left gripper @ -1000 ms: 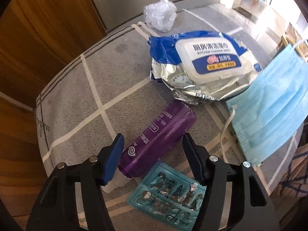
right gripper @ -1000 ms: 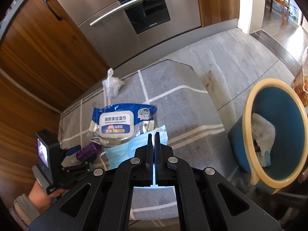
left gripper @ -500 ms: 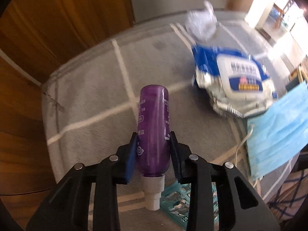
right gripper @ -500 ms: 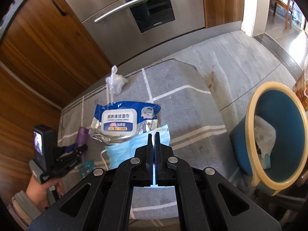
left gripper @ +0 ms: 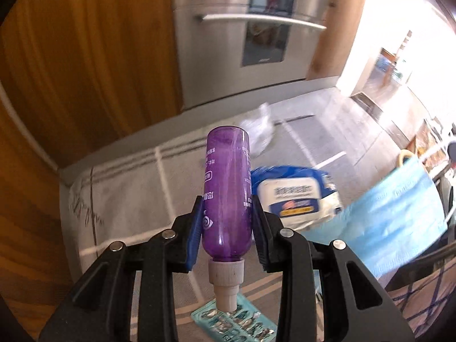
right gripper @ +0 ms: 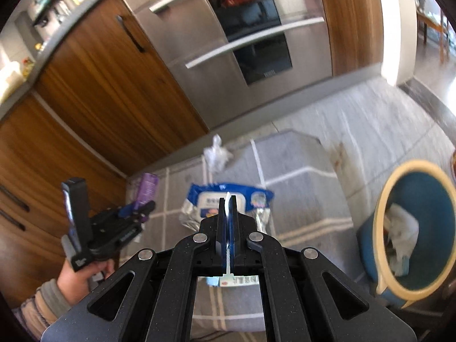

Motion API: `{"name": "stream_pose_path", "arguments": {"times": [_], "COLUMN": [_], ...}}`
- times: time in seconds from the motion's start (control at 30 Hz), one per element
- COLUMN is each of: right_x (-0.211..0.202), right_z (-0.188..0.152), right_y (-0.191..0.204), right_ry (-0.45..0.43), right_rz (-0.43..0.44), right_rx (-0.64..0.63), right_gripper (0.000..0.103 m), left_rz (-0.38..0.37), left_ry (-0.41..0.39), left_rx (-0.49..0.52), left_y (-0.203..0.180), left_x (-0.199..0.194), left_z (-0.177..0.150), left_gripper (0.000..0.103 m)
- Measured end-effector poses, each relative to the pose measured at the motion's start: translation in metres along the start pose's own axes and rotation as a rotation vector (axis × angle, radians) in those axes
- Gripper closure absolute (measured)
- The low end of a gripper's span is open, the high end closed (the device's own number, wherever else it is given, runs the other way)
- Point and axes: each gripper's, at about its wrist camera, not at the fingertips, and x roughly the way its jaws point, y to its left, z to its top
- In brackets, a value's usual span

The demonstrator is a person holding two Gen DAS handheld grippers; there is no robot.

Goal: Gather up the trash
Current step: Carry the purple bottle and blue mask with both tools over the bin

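Note:
My left gripper [left gripper: 227, 208] is shut on a purple plastic bottle [left gripper: 226, 191], white cap toward me, lifted off the grey rug; it also shows in the right wrist view [right gripper: 146, 188]. My right gripper [right gripper: 227, 202] is shut on a light blue face mask [left gripper: 393, 219], whose edge shows between the jaws and which hangs in the air. A blue and silver wet-wipes pack [right gripper: 225, 203] lies on the rug [right gripper: 299, 176]. A teal blister pack [left gripper: 236, 323] lies below the bottle. A crumpled clear plastic bag [right gripper: 216, 154] lies at the rug's far edge.
A blue bin with a yellow rim [right gripper: 382, 213] stands at the right, white trash inside. Wooden cabinets [right gripper: 99, 91] and a steel oven front [right gripper: 242, 42] close off the far side. Grey tiled floor [right gripper: 384, 119] lies beyond the rug.
My left gripper closed on the purple bottle and lifted it off the rug, tilting upward. My right gripper rose with the mask held.

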Motion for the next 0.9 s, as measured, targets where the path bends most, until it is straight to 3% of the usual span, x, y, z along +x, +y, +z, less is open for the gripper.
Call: {"name": "stream_pose_path", "arguments": {"times": [0.43,0.63,0.9], "right_x": [-0.061,-0.089,-0.13], "right_z": [0.025,0.031,0.044], "right_y": [-0.008,-0.025,-0.079], "right_ry": [-0.148,-0.206,-0.309], "right_rz": [0.059,0.001,-0.1], "right_rx": [-0.018,-0.031,0.059], "right_gripper": [0.101,0.101,0.101], "left_rz": [-0.111,-0.159,-0.235], "left_ry": [-0.058,-0.102,-0.105], "left_rx": [0.119,0.212,0.304], "left_y": [-0.055,-0.096,-0.146], "left_x": [-0.019,-0.033,-0.04], "left_z": [0.017,0.024,0.021], "left_gripper": [0.071,0.071,0.071]}}
